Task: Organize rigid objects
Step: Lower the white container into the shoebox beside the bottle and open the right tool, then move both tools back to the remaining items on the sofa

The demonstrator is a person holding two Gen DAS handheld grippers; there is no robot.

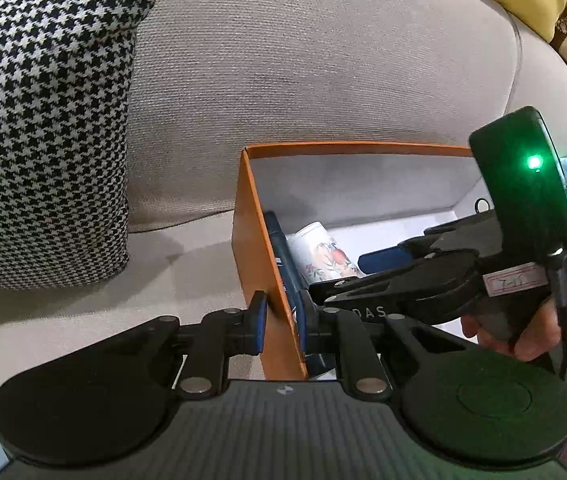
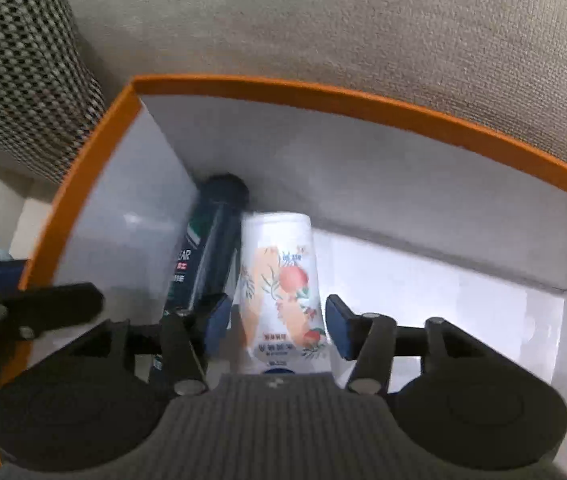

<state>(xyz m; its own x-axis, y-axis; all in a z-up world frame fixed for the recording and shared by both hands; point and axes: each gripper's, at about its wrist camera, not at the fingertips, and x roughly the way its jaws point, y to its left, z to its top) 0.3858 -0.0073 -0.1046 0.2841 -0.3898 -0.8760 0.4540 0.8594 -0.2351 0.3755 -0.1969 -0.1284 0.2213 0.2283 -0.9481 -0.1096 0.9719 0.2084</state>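
My left gripper [image 1: 282, 325] pinches the orange cardboard box [image 1: 259, 248] wall; my right gripper [image 2: 278, 322], jaws apart, straddles the smooth white floral bottle [image 2: 279, 280] beside a dark bottle [image 2: 207, 256].

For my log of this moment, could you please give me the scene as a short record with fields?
setting: sofa with checked cushion
box: orange, open, on the sofa seat
contents: dark bottle lying along the left wall, white can lying beside it
left gripper: straddles the box's left wall; contact unclear
right gripper: open, fingers either side of the can
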